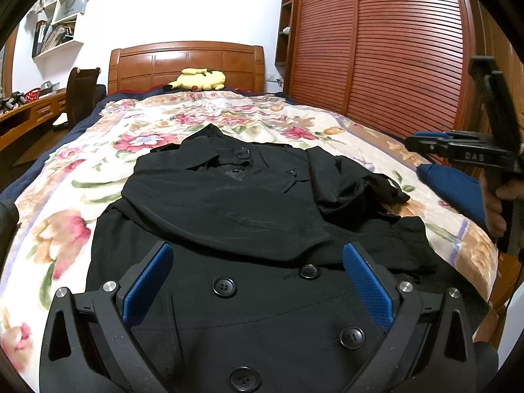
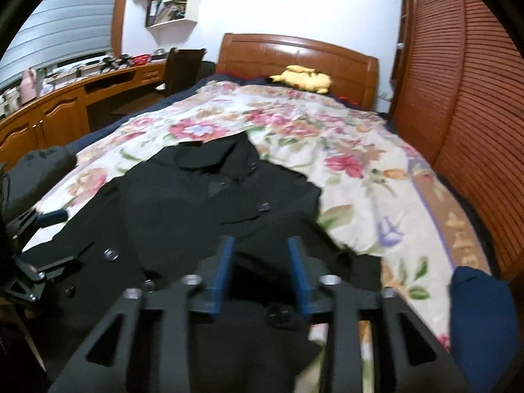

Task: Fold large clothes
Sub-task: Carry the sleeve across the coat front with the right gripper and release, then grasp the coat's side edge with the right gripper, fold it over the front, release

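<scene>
Coat: a black double-breasted coat (image 1: 249, 216) lies front-up on the floral blanket (image 1: 98, 150), collar toward the headboard (image 1: 186, 62), one sleeve folded across the chest, the other bunched at its side.
Left hand-held gripper (image 1: 257, 281): hovers over the coat's buttoned lower front, blue pads wide apart, holding nothing.
Right hand-held gripper (image 2: 262, 275): tilted over the coat's edge nearer the wardrobe (image 2: 465, 75), pads narrowly apart, empty; view blurred.

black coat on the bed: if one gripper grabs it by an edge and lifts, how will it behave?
Likely floppy: the black coat already lies in soft folds, one sleeve bunched. Probably heavyish, being long, double-breasted cloth. It may drag on the floral blanket rather than slide.
</scene>
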